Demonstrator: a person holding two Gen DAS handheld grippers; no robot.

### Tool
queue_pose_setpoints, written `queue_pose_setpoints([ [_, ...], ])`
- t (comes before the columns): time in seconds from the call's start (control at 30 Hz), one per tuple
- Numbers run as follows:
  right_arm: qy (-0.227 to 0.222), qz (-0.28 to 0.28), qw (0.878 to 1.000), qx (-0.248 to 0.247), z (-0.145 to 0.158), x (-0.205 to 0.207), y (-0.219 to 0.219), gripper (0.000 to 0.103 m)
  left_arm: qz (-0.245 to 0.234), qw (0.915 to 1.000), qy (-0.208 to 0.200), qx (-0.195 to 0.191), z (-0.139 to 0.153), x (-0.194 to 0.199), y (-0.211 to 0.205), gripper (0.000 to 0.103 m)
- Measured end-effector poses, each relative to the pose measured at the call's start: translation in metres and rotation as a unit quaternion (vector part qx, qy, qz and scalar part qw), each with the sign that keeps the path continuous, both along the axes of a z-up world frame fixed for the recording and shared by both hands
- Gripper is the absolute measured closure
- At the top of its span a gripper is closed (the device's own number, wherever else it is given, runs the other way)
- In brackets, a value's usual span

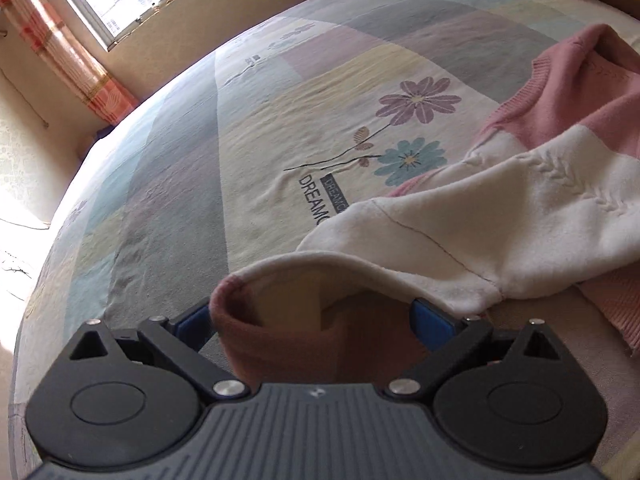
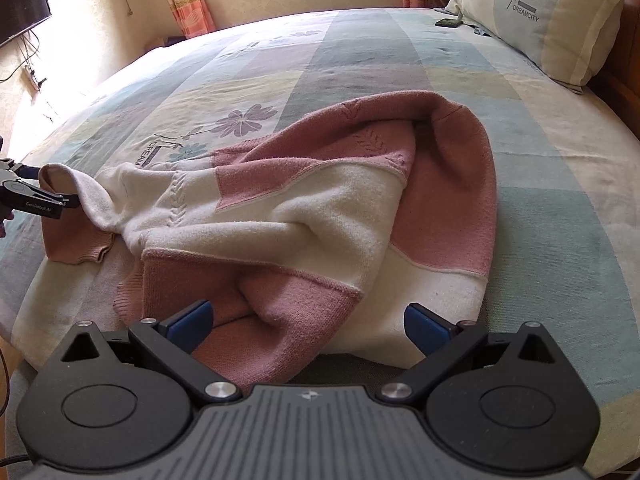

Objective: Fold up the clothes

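Left gripper: jaws spread wide, blue pads on either side of a sleeve cuff, not pinched in its own view. From the right wrist view it sits far left, low and roughly level, tips at the cuff; closure can't be read from there. Right gripper: jaws wide open, low, pointing forward, pads straddling the sweater hem, no grip.

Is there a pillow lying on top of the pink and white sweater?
No, the pillow sits at the far head of the bed, well apart from the sweater.
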State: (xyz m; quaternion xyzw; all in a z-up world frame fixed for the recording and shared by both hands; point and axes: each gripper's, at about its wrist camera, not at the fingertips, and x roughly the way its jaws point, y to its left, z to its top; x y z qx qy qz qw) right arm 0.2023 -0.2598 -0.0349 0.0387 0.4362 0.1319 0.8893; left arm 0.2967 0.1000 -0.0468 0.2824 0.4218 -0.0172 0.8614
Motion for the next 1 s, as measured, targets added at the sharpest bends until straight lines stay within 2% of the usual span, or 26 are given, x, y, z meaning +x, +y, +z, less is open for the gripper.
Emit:
queue_pose_setpoints([
  [0.17,-0.003,0.01,1.0,0.0,0.003,-0.004,0.006,0.0,-0.099,0.9931,0.008,0.063,-0.013,-0.012,-0.046,0.003],
  [0.2,-0.004,0.011,1.0,0.001,0.003,-0.005,0.006,0.0,-0.105,0.9927,0.009,0.059,-0.012,-0.014,-0.05,0.003],
  [0.3,-0.006,0.012,1.0,0.004,0.003,-0.008,0.003,0.0,-0.071,0.9969,0.022,-0.026,-0.002,-0.02,-0.044,0.003],
  [0.33,-0.006,0.012,1.0,0.006,0.003,-0.009,0.001,0.0,-0.057,0.9948,0.032,-0.078,0.001,-0.023,-0.038,0.003],
  [0.37,-0.006,0.011,1.0,0.009,0.002,-0.009,0.0,0.0,-0.043,0.989,0.044,-0.134,0.005,-0.025,-0.03,0.003],
  [0.43,-0.005,0.01,1.0,0.015,0.0,-0.008,-0.002,0.0,-0.02,0.9699,0.054,-0.236,0.008,-0.031,-0.017,0.003],
  [0.5,-0.003,0.013,1.0,0.025,-0.003,-0.007,-0.001,0.0,0.005,0.9515,0.056,-0.302,0.004,-0.033,-0.01,0.002],
  [0.6,0.002,0.02,0.999,0.034,-0.007,-0.006,0.004,0.0,0.043,0.9325,0.061,-0.353,-0.008,-0.028,-0.009,0.002],
  [0.77,-0.007,0.03,0.999,0.035,-0.004,-0.012,0.008,0.0,0.077,0.9191,0.028,-0.385,-0.004,-0.051,-0.006,0.002],
  [0.87,-0.006,0.024,0.999,0.04,-0.005,-0.012,0.002,0.0,0.085,0.8994,0.009,-0.429,0.007,-0.071,0.001,0.002],
  [0.93,-0.001,0.019,0.999,0.042,-0.008,-0.01,0.0,0.0,0.072,0.8805,0.011,-0.468,0.009,-0.075,0.0,0.002],
  [1.0,0.003,0.016,0.999,0.047,-0.011,-0.006,-0.001,0.0,0.074,0.8749,0.016,-0.478,-0.001,-0.063,-0.004,0.002],
])
